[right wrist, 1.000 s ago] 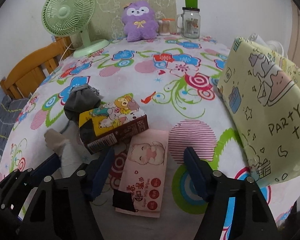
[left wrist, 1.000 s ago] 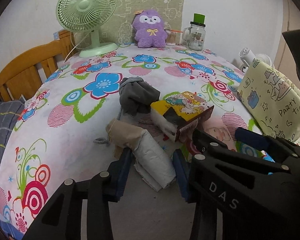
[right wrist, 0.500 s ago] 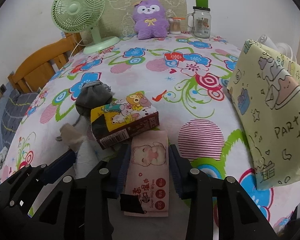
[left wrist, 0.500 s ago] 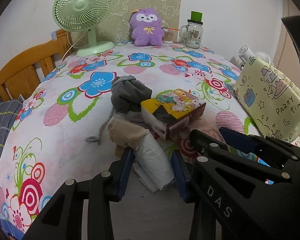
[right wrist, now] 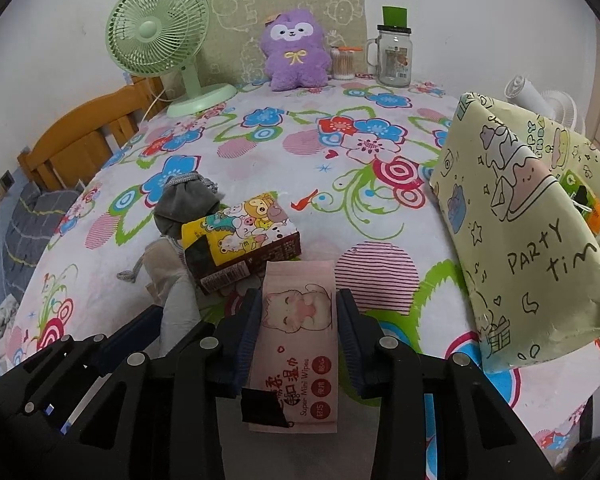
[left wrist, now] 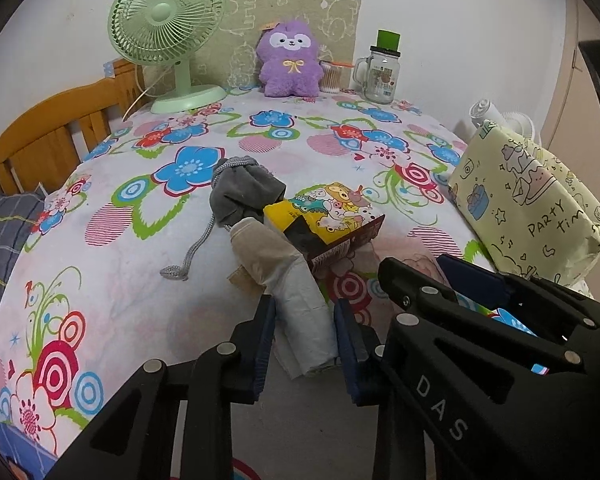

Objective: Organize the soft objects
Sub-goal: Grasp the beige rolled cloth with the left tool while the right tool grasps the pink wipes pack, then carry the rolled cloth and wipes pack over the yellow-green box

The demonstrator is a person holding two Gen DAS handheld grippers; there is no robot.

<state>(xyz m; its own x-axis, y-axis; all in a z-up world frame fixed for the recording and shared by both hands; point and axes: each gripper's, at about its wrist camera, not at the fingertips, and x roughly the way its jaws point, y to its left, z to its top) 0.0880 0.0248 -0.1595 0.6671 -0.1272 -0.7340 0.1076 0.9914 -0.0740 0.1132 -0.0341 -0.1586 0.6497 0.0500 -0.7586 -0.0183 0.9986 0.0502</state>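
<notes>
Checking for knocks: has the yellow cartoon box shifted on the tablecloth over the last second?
No. The yellow cartoon box lies as before, its corner overlapping the pink wipes pack.

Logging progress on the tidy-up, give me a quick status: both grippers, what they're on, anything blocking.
Left gripper closing around grey rolled bundle. Right gripper shut on pink wipes pack. Cartoon tissue box rests against both items.

wipes pack (right wrist: 300, 336): near corner under black tape, far edge tucked under the cartoon box (right wrist: 240, 244)
grey roll (left wrist: 300, 300): far end hidden behind box and grey pouch (left wrist: 242, 192)
jar label (right wrist: 396, 60): too small to read
orange item (right wrist: 598, 216): mostly hidden behind yellow bag (right wrist: 520, 248)
chair (left wrist: 40, 140): cut off at left edge
</notes>
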